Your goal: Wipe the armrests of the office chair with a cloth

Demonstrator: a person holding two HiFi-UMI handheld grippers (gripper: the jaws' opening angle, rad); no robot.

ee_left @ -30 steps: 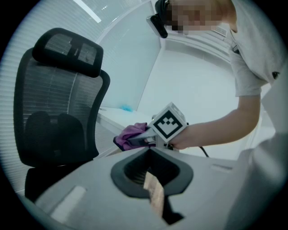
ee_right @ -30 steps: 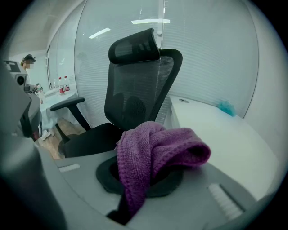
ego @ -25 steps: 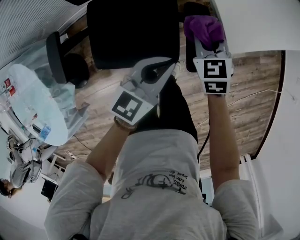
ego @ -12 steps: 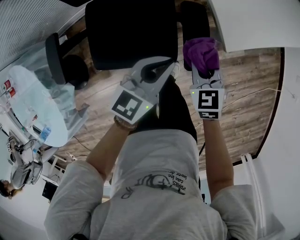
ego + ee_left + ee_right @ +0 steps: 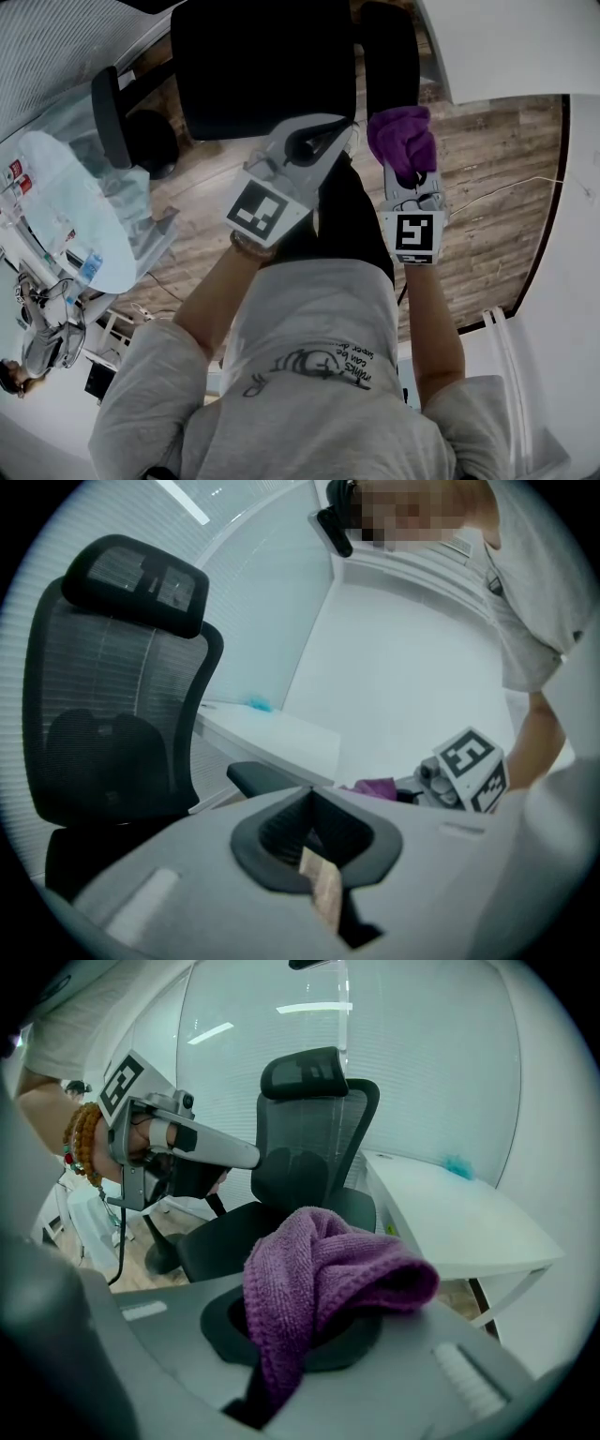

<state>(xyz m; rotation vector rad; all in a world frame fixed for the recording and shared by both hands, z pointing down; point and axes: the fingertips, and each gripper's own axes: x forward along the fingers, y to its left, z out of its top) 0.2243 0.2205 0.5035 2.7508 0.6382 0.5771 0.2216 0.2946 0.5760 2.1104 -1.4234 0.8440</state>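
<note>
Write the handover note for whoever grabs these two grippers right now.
Right claw: shut on the purple terry cloth, held just off the near end of the black padded armrest on the person's right, not resting on it.
Left claw: shut, empty, hovering by the black office chair seat.
Done: cloth is in hand. The pictures do not show whether either armrest has been wiped.
Left: treat both as pending. Wipe this armrest, then the other black armrest.
</note>
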